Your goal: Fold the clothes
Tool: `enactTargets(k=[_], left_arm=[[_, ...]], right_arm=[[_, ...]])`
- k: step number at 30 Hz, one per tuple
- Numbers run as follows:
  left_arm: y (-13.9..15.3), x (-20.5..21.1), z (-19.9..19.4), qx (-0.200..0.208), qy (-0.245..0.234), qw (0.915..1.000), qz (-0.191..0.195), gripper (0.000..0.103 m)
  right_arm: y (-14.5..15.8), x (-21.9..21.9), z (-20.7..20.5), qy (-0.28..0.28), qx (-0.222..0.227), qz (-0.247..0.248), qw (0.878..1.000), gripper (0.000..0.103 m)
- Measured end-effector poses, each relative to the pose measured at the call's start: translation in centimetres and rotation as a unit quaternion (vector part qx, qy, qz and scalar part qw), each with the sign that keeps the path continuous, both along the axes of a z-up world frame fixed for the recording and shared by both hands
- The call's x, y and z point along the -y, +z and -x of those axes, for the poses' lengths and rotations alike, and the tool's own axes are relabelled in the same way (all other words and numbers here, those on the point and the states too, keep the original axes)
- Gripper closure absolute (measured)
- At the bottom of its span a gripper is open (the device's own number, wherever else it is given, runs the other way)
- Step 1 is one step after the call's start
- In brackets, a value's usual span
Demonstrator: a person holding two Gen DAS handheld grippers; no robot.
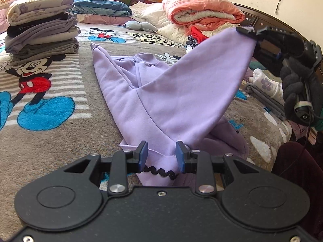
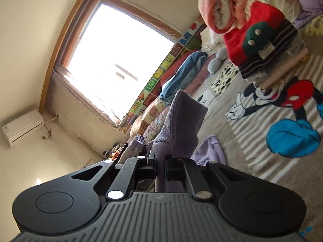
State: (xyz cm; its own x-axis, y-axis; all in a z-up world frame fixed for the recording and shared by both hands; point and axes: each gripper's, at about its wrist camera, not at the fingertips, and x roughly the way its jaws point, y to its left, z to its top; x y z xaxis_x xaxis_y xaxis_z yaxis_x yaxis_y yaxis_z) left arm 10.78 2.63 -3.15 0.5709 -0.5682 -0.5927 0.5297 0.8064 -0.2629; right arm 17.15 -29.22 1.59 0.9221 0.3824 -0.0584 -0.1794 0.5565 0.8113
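A lilac sweatshirt point(image 1: 161, 100) lies lengthwise on the Mickey Mouse blanket point(image 1: 50, 141) that covers the bed. My left gripper point(image 1: 161, 155) sits low at its near end, blue pads closed on a bunch of the fabric. To the upper right my right gripper point(image 1: 249, 31) holds the sleeve lifted and stretched taut above the bed. In the right wrist view that gripper point(image 2: 160, 162) is shut on the sleeve, and the ribbed cuff point(image 2: 181, 117) sticks out past the fingers. A black-gloved hand point(image 1: 296, 88) holds the right gripper.
A stack of folded clothes point(image 1: 40, 30) stands at the far left of the bed. An orange quilt point(image 1: 201, 10) and blue bedding point(image 1: 101, 8) lie at the back. Another clothes pile with a red garment point(image 2: 262, 30) sits on the blanket. A person's leg point(image 1: 298, 171) is at the right.
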Motion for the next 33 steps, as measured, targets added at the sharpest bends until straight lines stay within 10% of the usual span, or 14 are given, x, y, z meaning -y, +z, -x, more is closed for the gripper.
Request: enactTargets(k=[8, 16, 23, 33], left_arm=[[-1.1, 1.2, -0.1, -0.006, -0.017, 0.9991, -0.038, 0.075], [-2.2, 2.5, 0.1, -0.011, -0.03, 0.9964, -0.078, 0.075], [-2.0, 2.1, 0.0, -0.019, -0.028, 0.9973, -0.065, 0.075], [2.0, -1.4, -1.9, 0.03, 0.085, 0.9952, 0.037, 0.075]], right_arm=[[2.9, -1.0, 2.0, 0.026, 0.045, 0.027, 0.998, 0.095], [-5.9, 3.4, 5.4, -0.053, -0.032, -0.019, 0.998, 0.095], [-15.3, 5.1, 6.7, -0.088, -0.121, -0.079, 0.986, 0.095], [-16.2, 4.4, 6.9, -0.072, -0.111, -0.114, 0.985, 0.095]])
